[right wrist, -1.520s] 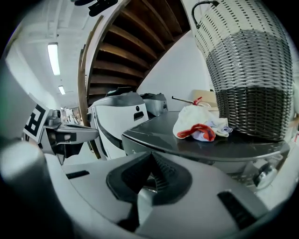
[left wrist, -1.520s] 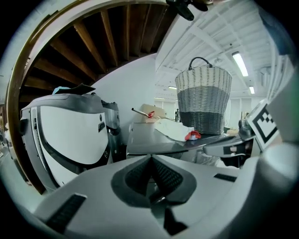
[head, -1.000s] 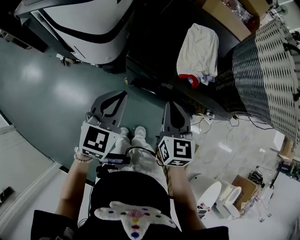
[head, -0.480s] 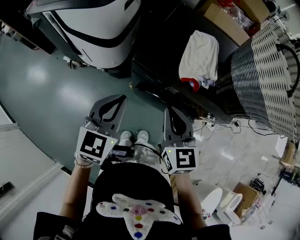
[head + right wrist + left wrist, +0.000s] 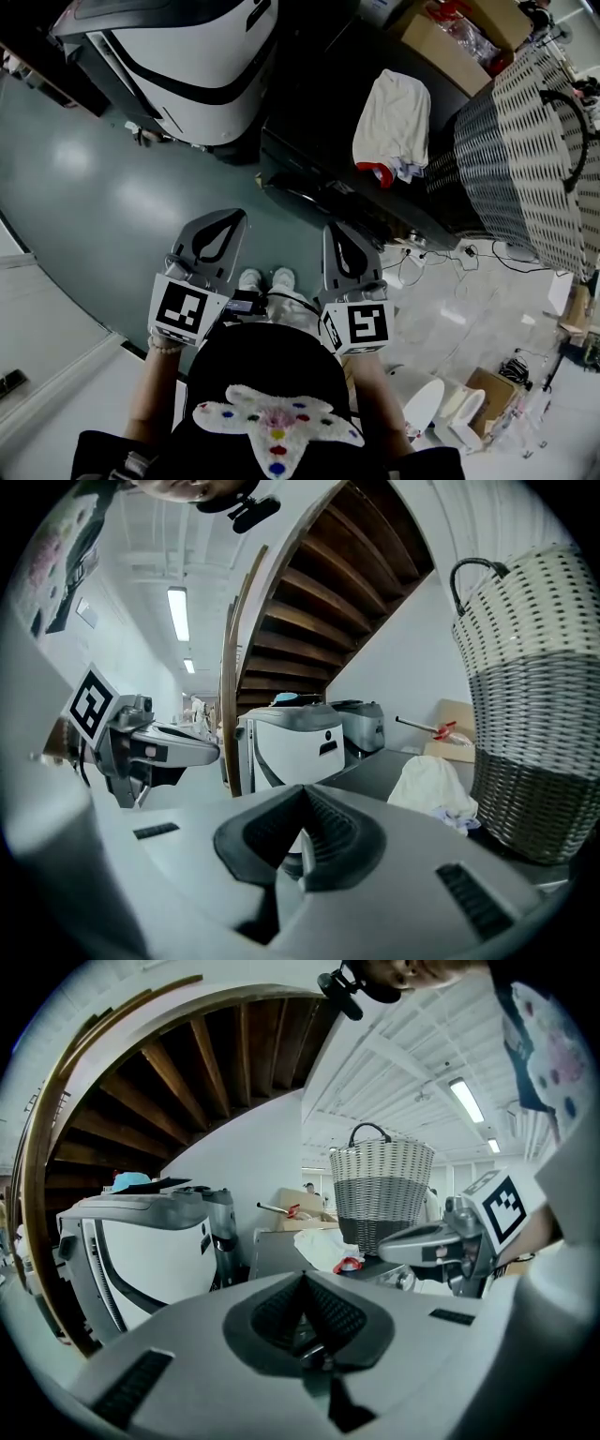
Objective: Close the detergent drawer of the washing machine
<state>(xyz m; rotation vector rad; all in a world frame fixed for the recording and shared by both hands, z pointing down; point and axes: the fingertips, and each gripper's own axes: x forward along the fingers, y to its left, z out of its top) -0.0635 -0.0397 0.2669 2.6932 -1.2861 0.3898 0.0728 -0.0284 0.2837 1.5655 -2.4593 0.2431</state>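
Both left gripper [image 5: 234, 217] and right gripper [image 5: 336, 231] fingers together, empty, wicker basket [image 5: 525, 159] contents hidden, cloth [image 5: 394, 117] beside.

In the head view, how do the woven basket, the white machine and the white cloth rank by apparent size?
1. Woven basket and white machine: alike, both cut off by the frame, so unranked.
2. White cloth: clearly smallest.

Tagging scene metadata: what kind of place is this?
Likely a lab or workshop set up as a laundry corner: tall two-tone woven basket, cream cloth on a dark flat-topped unit, brown cardboard boxes behind.
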